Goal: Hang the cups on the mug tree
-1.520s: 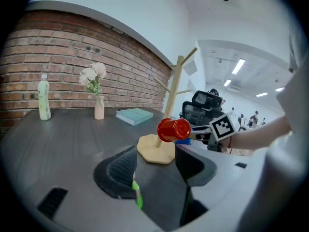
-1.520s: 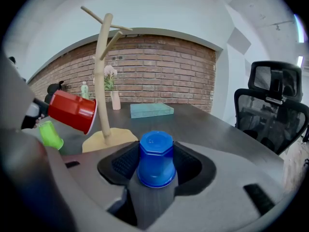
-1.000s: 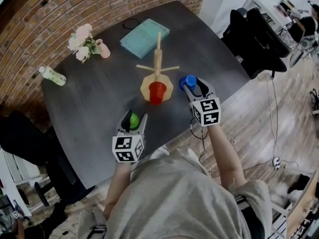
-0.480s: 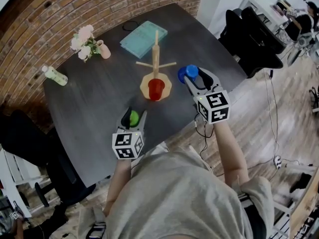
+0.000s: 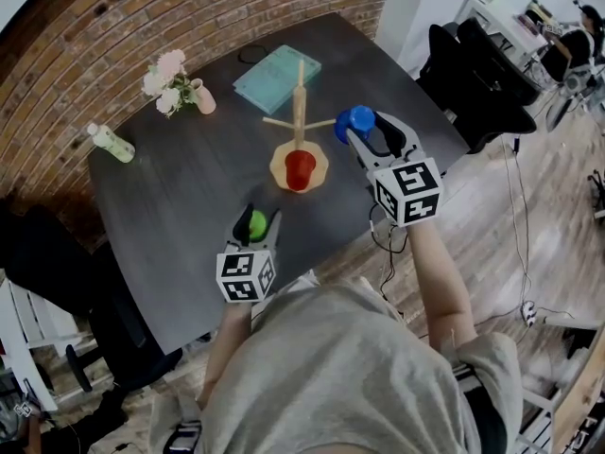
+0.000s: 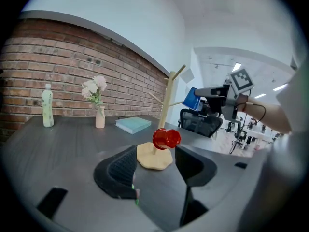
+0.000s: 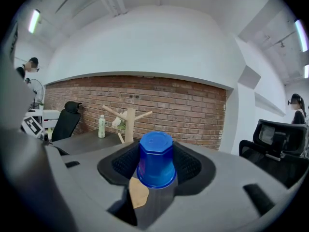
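Note:
The wooden mug tree (image 5: 300, 102) stands mid-table, and a red cup (image 5: 301, 170) hangs on a low peg over its round base. My right gripper (image 5: 364, 129) is shut on a blue cup (image 5: 355, 121), held in the air just right of the tree's side pegs. In the right gripper view the blue cup (image 7: 156, 158) sits bottom-up between the pads, with the tree (image 7: 128, 122) ahead to the left. My left gripper (image 5: 262, 214) rests near the table's front edge. A green thing (image 5: 256, 223) shows between its jaws from above. In the left gripper view its jaws stand apart, with only a green sliver (image 6: 136, 195) by the left pad.
A teal book (image 5: 276, 66), a pink vase of flowers (image 5: 175, 88), a pale bottle (image 5: 112, 143) and a coiled cable (image 5: 250, 55) lie along the far side by the brick wall. Black office chairs (image 5: 473, 64) stand off the table's right edge.
My right gripper has risen with the blue cup, which is now level with the tree's side pegs and close to their right. The left gripper has stayed put.

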Available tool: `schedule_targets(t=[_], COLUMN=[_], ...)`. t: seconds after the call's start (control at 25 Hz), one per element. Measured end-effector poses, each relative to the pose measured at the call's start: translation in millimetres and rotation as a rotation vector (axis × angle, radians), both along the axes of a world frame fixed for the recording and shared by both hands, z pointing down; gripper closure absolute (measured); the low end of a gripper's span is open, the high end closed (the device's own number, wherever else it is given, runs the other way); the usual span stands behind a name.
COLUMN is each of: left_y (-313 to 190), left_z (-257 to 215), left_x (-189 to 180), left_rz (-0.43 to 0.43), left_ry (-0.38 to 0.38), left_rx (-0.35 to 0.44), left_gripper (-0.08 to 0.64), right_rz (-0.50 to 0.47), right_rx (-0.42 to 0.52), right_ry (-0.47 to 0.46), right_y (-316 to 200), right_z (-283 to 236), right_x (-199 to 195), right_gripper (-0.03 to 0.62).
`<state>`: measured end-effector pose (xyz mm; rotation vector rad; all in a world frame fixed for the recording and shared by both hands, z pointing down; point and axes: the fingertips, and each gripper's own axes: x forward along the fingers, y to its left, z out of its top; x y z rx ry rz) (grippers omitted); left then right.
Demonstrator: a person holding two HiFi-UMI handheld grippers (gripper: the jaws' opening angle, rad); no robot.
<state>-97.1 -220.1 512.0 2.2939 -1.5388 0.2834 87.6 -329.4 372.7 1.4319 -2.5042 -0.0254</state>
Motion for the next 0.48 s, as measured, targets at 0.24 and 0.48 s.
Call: schedule_targets(t=[0.24, 0.48], left_y=[2, 0], left_z=[-1, -1], left_x=[-4, -7], left_rz=[-0.009, -0.019], left_ry=[0.004, 0.009], left_rx=[0.004, 0.007], left_gripper=[0.318, 0.318], right_rz=[-0.002, -0.003], right_rx=[0.027, 0.05], right_ry=[0.043, 0.101], right_y=[-5, -6], right_z=[-11, -15], right_x=[-6, -8], right_gripper=[0.382, 0.382])
